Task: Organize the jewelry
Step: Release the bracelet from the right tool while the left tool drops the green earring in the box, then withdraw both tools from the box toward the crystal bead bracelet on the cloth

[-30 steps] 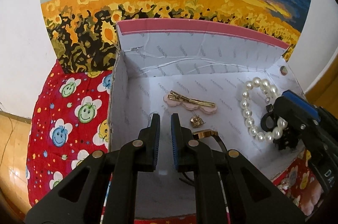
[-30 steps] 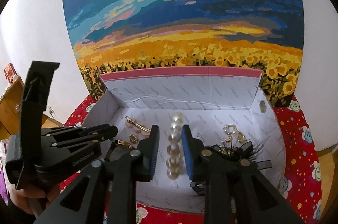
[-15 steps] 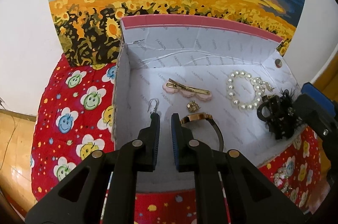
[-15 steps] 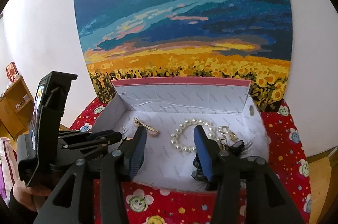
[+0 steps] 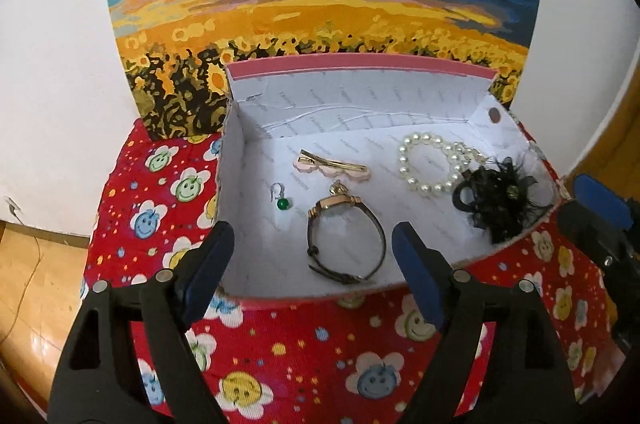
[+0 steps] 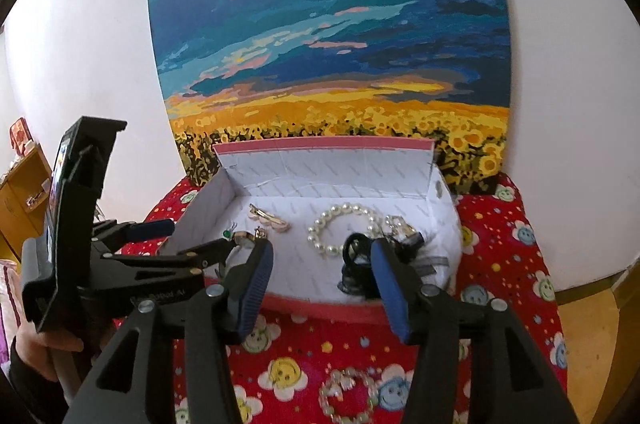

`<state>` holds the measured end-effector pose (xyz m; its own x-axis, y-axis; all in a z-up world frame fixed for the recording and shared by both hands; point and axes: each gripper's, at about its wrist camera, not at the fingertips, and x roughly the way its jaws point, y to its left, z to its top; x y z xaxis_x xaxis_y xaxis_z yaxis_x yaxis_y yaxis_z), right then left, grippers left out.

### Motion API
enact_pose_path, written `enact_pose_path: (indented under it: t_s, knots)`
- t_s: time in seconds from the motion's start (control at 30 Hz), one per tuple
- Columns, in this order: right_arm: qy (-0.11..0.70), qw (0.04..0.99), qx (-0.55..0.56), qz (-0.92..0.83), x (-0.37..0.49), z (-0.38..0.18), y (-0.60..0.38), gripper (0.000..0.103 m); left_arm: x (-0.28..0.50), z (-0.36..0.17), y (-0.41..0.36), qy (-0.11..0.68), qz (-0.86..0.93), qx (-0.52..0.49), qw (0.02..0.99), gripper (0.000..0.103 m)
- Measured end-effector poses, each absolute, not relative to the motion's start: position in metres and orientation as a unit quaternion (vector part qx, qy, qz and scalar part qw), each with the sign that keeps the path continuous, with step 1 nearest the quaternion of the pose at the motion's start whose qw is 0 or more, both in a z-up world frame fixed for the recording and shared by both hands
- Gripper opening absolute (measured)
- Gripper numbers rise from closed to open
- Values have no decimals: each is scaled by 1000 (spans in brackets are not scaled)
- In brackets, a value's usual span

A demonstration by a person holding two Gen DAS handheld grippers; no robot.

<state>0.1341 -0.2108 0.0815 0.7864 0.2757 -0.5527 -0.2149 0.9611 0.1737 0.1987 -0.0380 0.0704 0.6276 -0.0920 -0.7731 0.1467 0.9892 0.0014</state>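
Both grippers have pulled back, the left gripper (image 5: 312, 244) and right gripper (image 6: 322, 266) empty with fingers spread. Beyond, the box (image 5: 360, 72) holds the wristwatch (image 5: 344, 236), green earring (image 5: 282, 202), hair clip (image 5: 332, 166) and pearl bracelet (image 5: 430, 162), released inside; another beaded bracelet (image 6: 349, 398) waits on the tablecloth (image 6: 500, 272).

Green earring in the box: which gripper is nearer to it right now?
Left. The left gripper is open just in front of the green earring, at the box's near-left corner. The right gripper, also open, sits farther right, by the black hair clip.
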Motion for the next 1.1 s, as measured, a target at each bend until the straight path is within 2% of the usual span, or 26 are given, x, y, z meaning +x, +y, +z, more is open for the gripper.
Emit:
enact_pose_path:
  t_s: [0.47, 0.97, 1.03, 1.1]
  knots:
    - [305, 944, 68, 111, 84, 77, -236, 58, 136, 84, -42, 420, -81, 13, 904, 80]
    - [362, 925, 75, 92, 65, 26, -243, 58, 92, 62, -38, 432, -86, -5, 898, 80]
    - [368, 922, 71, 92, 66, 21, -241, 55, 90, 57, -37, 435, -87, -4, 896, 80]
    - [377, 920, 63, 90, 70, 15, -238, 48, 89, 54, -36, 439, -87, -5, 894, 80]
